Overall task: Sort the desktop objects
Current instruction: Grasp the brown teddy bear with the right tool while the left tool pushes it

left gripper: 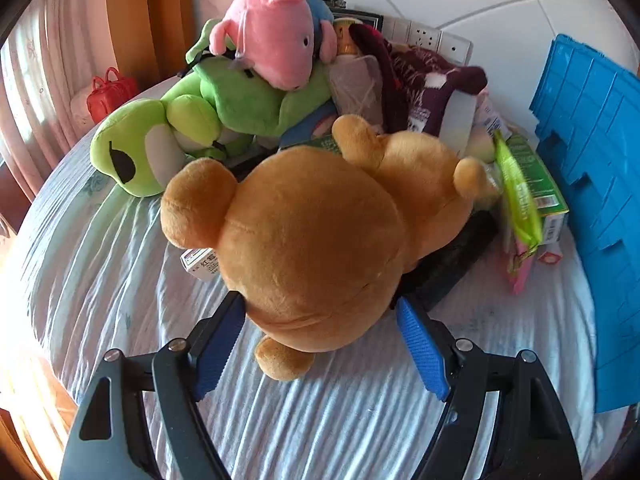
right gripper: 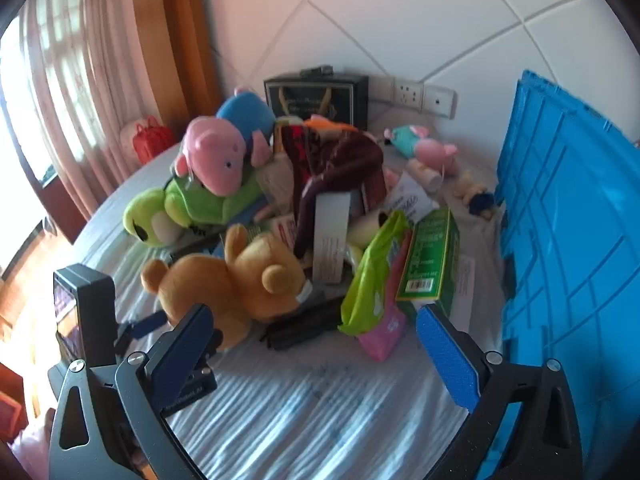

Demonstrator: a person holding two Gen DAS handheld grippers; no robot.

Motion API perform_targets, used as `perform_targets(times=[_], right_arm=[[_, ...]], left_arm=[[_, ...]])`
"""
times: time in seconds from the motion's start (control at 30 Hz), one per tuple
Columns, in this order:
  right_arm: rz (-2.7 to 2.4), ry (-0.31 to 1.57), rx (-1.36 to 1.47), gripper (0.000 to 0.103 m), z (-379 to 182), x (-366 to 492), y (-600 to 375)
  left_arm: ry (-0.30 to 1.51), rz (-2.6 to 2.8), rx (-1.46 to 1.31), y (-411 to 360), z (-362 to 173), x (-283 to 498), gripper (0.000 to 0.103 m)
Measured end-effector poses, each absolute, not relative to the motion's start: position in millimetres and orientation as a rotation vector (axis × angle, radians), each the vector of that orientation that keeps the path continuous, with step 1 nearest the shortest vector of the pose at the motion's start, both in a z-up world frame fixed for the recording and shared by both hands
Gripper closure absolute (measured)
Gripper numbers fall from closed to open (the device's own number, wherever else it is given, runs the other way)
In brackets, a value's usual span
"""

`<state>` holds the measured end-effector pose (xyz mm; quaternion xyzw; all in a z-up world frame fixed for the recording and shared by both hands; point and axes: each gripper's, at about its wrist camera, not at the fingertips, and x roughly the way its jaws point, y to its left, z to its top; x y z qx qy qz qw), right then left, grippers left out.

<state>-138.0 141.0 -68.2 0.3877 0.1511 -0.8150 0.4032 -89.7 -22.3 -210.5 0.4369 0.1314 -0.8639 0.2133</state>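
**Both grippers wide over the toy pile, the bear's head between the left jaws**

The left gripper (left gripper: 320,320) stands spread wide, and the brown plush bear (left gripper: 320,236) fills the space just ahead of it: the bear's round head sits between the two blue pads (left gripper: 420,348), its near ear just short of the gripper's middle. The left pad's tip is at the edge of the plush (whether it presses or only brushes cannot be told); the right pad stands a little apart from it. Beyond the bear, up and to the left of this gripper, lie a green frog plush (left gripper: 192,128) and on top of it a pink pig plush (left gripper: 272,44). To the right of the bear a lime-green packet (left gripper: 516,192) leans on a green box (left gripper: 536,176), and a black case (left gripper: 452,264) lies under the bear's body. Far right stands a blue plastic crate (left gripper: 592,200).

The right gripper (right gripper: 316,344) is also spread wide and holds nothing; bare striped sheet (right gripper: 320,408) lies between its pads. Ahead of its left finger is the same bear (right gripper: 240,280), with the left gripper's body (right gripper: 84,312) beside it. Straight ahead sit the black case (right gripper: 304,328), the lime-green packet (right gripper: 372,276) and a pink packet (right gripper: 384,336); the green box (right gripper: 432,264) is just beyond its right pad, and the crate (right gripper: 568,240) rises to the right. Farther off, a dark red cloth (right gripper: 340,164) tops the heap, and a small pig toy (right gripper: 424,148) lies near the wall.
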Motion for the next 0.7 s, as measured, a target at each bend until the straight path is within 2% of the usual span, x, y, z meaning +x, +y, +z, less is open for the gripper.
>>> perform_targets(times=[0.17,0.27,0.4,0.6,0.7], right_arm=[[-2.008,0.430,1.099,0.000,-109.2,-152.0,130.7],[-1.979,0.421,1.135,0.000,-118.3,-156.6,123.0],[-1.958,0.396,1.149,0.000,-117.8,-163.1,105.9],[-1.984,0.382,1.194,0.000,-117.0,-184.4,59.6],[-2.025,0.372,1.214,0.000,-117.0,-190.7,44.1]], left_arm=[[0.412,-2.342,1.250,-59.4,-221.7,-78.8,0.024],[0.375,-2.320,1.251,-79.3,-206.6,-64.9,0.024],[0.464,-2.378,1.237,-94.7,-169.9,-48.7,0.024],[0.564,-2.327,1.164,-135.4,-137.3,-87.2,0.024],[0.529,-2.270,1.303,-155.8,-150.9,-124.5,0.024]])
